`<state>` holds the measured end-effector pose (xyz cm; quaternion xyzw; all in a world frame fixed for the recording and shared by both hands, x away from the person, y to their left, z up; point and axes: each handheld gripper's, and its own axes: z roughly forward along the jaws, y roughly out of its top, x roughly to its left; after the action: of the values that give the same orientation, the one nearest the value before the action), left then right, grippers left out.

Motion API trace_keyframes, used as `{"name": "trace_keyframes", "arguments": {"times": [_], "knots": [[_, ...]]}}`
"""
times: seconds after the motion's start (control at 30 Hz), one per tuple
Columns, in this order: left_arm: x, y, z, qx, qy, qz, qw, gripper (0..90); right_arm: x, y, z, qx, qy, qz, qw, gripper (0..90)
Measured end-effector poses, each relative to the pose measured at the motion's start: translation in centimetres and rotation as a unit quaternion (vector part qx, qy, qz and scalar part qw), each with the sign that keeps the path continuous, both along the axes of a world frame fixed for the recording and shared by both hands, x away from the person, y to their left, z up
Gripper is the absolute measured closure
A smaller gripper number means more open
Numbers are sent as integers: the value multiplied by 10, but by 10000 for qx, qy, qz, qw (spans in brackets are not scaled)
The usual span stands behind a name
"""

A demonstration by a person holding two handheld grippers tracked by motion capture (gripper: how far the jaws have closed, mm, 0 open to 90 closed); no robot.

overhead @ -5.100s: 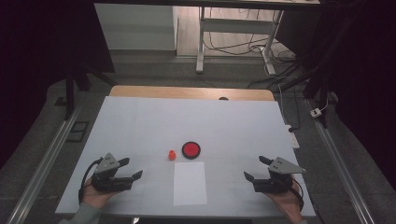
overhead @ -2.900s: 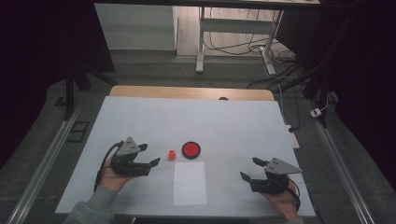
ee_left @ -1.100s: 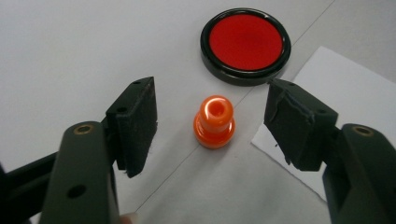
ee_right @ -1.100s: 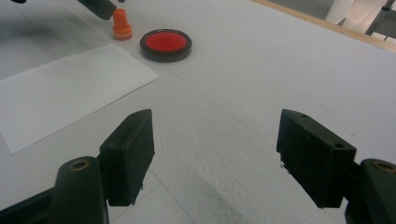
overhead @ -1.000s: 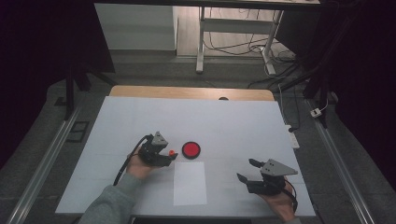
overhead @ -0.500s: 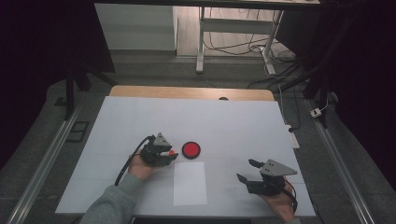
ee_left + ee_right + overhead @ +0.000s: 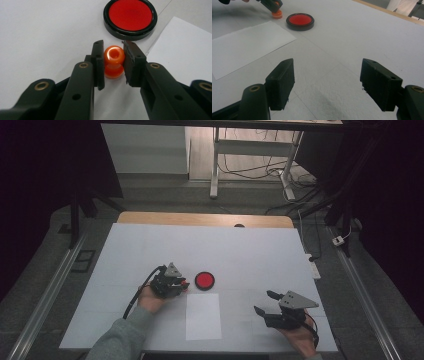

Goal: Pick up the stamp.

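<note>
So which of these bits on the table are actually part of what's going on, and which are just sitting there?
In use, as far as I can judge:
- small orange stamp-like piece, standing between the left tongs, which look closed on it or nearly so
- red ink pad just beyond it
- white paper sheet

Idle:
- right tongs, open over bare table
- cables on the floor

No legible text, label, brand, number or sign appears on any surface. The white sheet of paper [image 7: 203, 316] is blank. The red disc [image 7: 130, 17] is unmarked.
</note>
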<state>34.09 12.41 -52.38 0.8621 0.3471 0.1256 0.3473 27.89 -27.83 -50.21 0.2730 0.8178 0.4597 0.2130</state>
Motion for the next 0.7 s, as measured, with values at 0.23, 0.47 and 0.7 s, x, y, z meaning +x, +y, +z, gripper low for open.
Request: {"name": "trace_keyframes", "arguments": {"times": [0.23,0.47,0.7], "knots": [[-1,1,2,2,-57,-2,10000,722,0,0,-1,19,-10,16,10000,271],[-3,6,8,-225,-93,13,9997,723,1,0,-1,9,-10,1,10000,272],[-6,11,16,-440,-157,25,9989,722,1,0,-2,-39,-31,-20,10000,273]]}}
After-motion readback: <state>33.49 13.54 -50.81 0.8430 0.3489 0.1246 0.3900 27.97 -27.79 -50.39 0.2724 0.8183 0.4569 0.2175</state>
